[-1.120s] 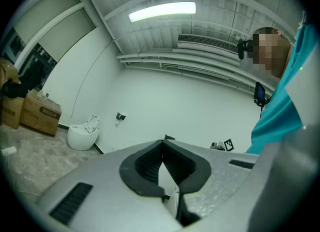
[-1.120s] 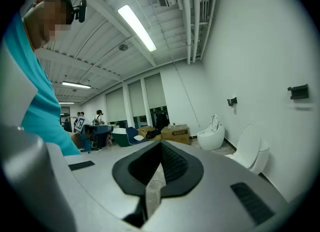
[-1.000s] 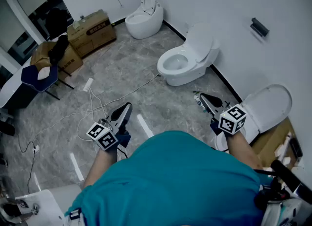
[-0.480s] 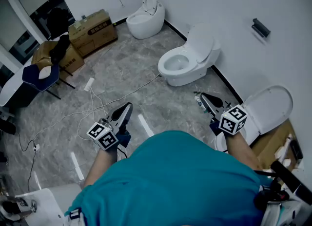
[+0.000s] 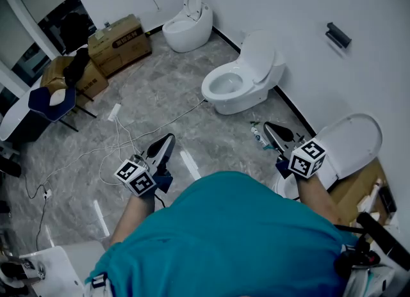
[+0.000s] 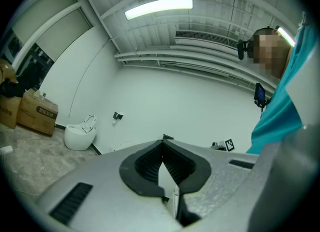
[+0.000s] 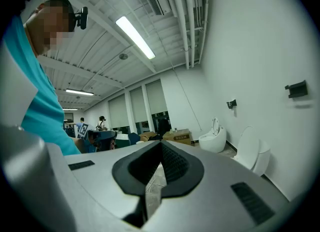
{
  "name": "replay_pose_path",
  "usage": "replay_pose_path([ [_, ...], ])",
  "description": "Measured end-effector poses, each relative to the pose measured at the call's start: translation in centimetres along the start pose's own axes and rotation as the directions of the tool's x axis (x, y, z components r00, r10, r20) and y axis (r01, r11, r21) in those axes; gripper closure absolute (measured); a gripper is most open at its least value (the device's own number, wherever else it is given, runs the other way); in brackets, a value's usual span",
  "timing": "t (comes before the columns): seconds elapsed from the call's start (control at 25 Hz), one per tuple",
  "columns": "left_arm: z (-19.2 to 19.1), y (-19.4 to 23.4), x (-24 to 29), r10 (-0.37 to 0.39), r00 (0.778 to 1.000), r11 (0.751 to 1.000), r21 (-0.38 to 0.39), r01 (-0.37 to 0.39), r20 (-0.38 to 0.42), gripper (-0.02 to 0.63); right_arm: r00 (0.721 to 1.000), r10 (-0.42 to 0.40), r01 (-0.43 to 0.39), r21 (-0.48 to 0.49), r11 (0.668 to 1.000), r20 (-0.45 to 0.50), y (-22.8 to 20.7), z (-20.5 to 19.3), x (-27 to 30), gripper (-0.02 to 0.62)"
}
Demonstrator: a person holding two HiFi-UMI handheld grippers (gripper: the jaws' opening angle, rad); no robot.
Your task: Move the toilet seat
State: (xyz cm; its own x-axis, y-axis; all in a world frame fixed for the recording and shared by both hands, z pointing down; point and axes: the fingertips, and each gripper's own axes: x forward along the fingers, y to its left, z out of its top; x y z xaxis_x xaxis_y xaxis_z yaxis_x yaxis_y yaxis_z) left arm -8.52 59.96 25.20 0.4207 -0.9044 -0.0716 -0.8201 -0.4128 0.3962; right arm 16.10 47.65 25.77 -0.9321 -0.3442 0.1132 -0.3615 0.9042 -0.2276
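Showroom floor with three white toilets along a wall, viewed from above a person in a teal top who holds a tool in each hand. The left gripper (image 5: 164,143) has its jaws pressed together on nothing, and the right gripper (image 5: 274,133) is likewise closed and empty, with only floor visible past its tips. Over the last second the scene has slid slightly: the middle toilet (image 5: 236,84) now sits further up and left in the head view, while both grippers keep the same level pose. This looks like the person repositioning rather than reaching. The nearest toilet (image 5: 331,169) lies just beside the right gripper, its toilet seat (image 5: 353,137) tipped up with the lid, untouched. It is probably the target, though that is uncertain. The jaws must open before any grip.
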Motion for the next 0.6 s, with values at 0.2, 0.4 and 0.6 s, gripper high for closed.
replay_pose_path([
  [0.2, -1.5, -1.8, 2.8, -0.007, 1.0, 1.0, -0.008, 0.007, -0.013, 0.601, 1.0, 0.0, 0.0, 0.006, 1.0, -0.009, -2.5, -0.4, -2.1, 0.597],
  [0.4, -2.5, -2.2, 5.3, -0.022, 0.999, 0.999, -0.026, 0.021, -0.031, 0.6, 1.0, 0.002, -0.002, 0.007, 1.0, -0.013, -4.4, -0.3, -2.7, 0.597],
  [0.6, -2.4, -0.7, 6.5, -0.033, 0.998, 0.999, -0.034, 0.032, -0.045, 0.6, 1.0, -0.002, 0.003, 0.014, 1.0, -0.027, -5.5, -0.6, -1.4, 0.597],
])
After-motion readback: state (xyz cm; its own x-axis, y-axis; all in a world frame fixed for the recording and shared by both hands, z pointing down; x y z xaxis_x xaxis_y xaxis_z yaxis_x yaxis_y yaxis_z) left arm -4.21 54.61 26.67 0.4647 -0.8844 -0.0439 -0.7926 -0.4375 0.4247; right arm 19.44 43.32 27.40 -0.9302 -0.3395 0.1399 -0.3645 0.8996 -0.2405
